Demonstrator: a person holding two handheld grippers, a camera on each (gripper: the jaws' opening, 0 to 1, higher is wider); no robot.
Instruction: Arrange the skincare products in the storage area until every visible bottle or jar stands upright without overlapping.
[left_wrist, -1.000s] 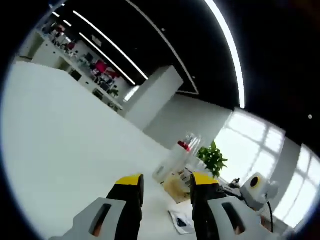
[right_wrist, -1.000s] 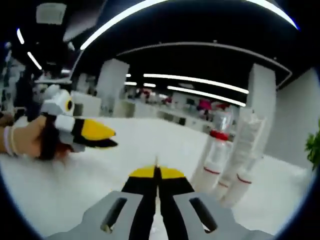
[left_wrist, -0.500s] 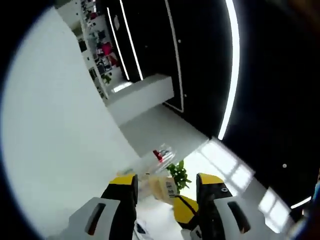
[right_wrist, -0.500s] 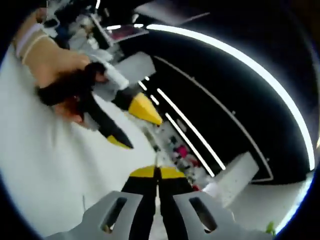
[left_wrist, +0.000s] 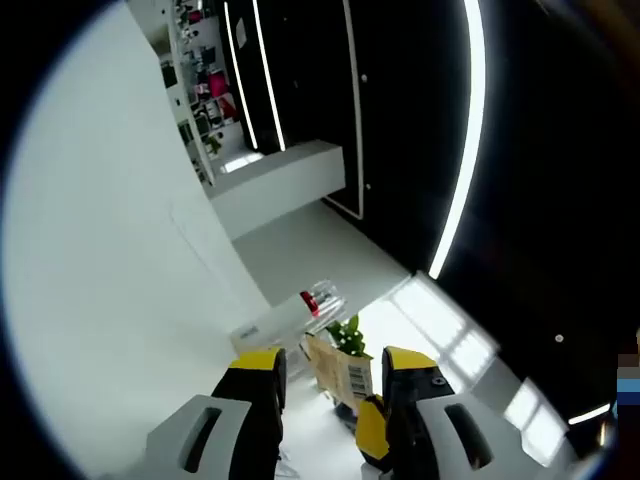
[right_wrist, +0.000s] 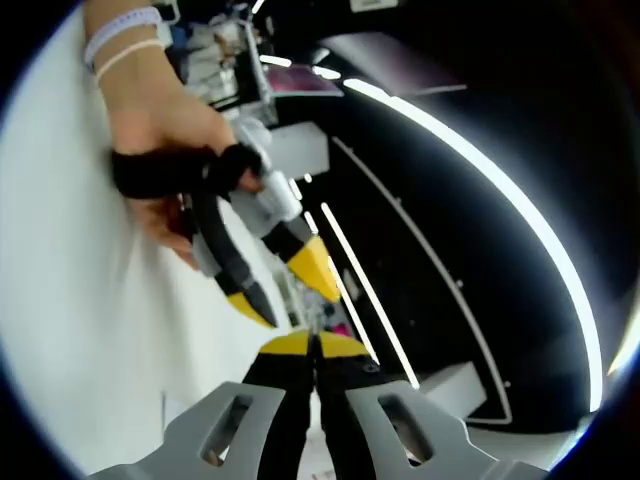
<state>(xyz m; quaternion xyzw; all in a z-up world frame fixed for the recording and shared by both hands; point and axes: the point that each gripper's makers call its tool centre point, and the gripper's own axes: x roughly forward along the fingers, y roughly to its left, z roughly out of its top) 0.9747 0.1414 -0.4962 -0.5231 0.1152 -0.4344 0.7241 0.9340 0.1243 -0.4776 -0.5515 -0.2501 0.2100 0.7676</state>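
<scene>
White surface (left_wrist: 110, 250) under a dark ceiling with light strips, both views tilted hard. Left gripper (left_wrist: 322, 365) fingers spread, holding nothing. Right gripper (right_wrist: 313, 345) fingers pressed together, empty. Just past the left fingertips: cardboard box (left_wrist: 340, 368), red-capped bottle (left_wrist: 318, 300), white tube (left_wrist: 268, 327), small plant (left_wrist: 347, 335). A hand (right_wrist: 165, 165) holds the left gripper beside the right.

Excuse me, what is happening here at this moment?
A person holds a two-finger gripper in each hand above a white table. Neither holds anything. The left gripper is open, and past its fingers stand a clear bottle with a red cap, a cardboard box and a small green plant. The right gripper is shut and empty. In the right gripper view, the person's hand grips the left gripper. Both views are strongly tilted.
</scene>
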